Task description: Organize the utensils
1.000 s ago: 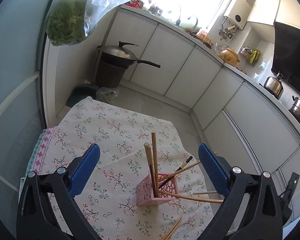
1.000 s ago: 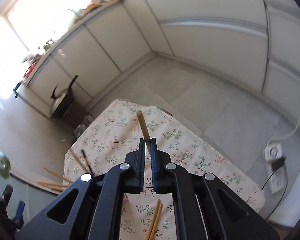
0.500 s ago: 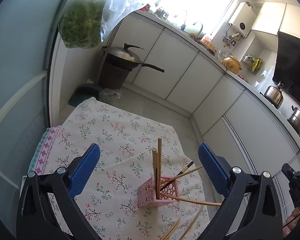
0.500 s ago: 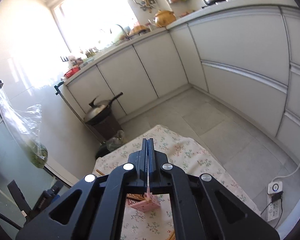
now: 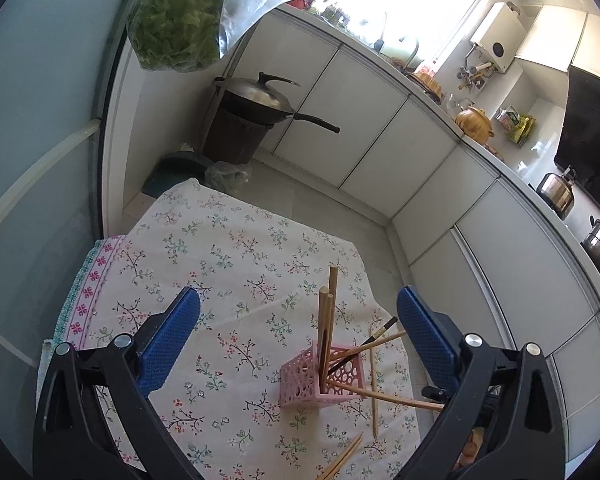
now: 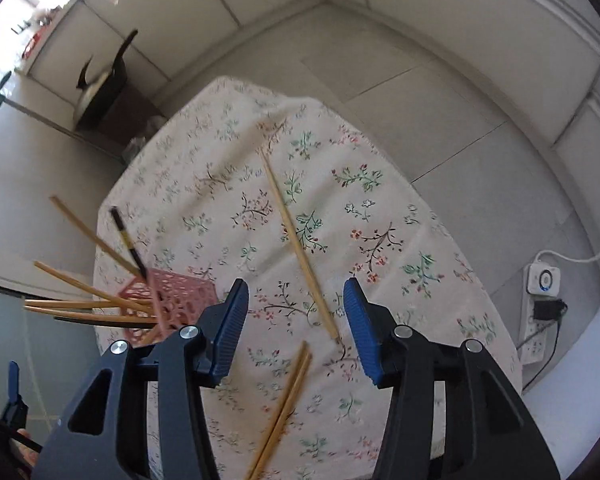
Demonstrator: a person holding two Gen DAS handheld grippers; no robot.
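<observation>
A: Status? We see most chopsticks standing in the pink holder (image 6: 168, 304), on the table's (image 6: 440, 240) left.

B: Three loose beside it: a single chopstick (image 6: 296, 240), a near pair (image 6: 284, 404). Right tongs (image 6: 292, 320) empty, opening; left tongs (image 5: 298, 336) spread, empty.

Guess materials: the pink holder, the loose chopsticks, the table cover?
Pink holder: looks like moulded plastic, matte, walls pierced with round holes.
Loose chopsticks: likely bamboo or wood, pale tan, unvarnished look; one dark chopstick in the holder may be lacquered or plastic, cannot tell.
Table cover: woven fabric by its look, printed with flowers, creased and draping over the edge.
</observation>
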